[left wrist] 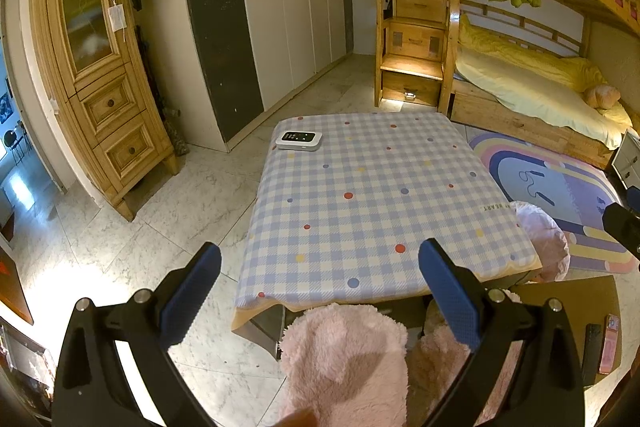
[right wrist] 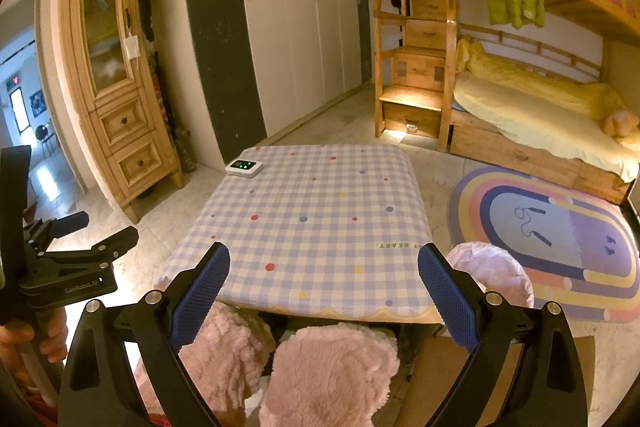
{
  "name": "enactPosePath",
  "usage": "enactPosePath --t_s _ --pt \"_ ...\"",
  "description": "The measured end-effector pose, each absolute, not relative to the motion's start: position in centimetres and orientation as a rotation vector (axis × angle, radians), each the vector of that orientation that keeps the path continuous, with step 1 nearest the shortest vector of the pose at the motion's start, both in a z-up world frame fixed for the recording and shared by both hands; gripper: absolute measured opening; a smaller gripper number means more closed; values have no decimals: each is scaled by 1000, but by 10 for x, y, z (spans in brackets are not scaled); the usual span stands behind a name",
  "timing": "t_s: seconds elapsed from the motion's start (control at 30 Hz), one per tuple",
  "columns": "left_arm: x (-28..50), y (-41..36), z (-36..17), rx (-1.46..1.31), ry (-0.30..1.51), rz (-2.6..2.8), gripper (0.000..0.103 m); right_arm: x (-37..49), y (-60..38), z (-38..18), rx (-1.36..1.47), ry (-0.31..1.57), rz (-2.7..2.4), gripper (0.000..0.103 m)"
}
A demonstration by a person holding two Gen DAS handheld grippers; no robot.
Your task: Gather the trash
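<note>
My left gripper is open over the near edge of a table covered with a blue checked cloth; nothing is between its blue pads. My right gripper is open too, above the same near edge of the table, and empty. A bin lined with a pale pink bag stands on the floor at the table's right near corner, and the bin also shows behind the right finger in the right wrist view. I see no loose trash on the cloth. The left gripper appears at the left of the right wrist view, held by a hand.
A small white device with a dark screen lies on the table's far left corner. Pink fluffy slippers sit below the near edge. A brown cardboard sheet with phones lies at the right. A rainbow rug, bunk bed and wooden cabinet surround the table.
</note>
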State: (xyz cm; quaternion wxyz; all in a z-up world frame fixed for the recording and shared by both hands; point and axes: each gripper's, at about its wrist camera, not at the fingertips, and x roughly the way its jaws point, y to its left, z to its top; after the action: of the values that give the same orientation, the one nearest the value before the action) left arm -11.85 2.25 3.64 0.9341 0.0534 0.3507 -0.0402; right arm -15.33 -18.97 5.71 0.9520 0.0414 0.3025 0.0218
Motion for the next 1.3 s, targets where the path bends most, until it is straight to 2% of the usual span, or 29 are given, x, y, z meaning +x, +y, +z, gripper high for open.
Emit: enactPosePath --t_s 1.3 --pt "-118 22 38 113 723 -83 96 -154 -191 53 90 625 56 94"
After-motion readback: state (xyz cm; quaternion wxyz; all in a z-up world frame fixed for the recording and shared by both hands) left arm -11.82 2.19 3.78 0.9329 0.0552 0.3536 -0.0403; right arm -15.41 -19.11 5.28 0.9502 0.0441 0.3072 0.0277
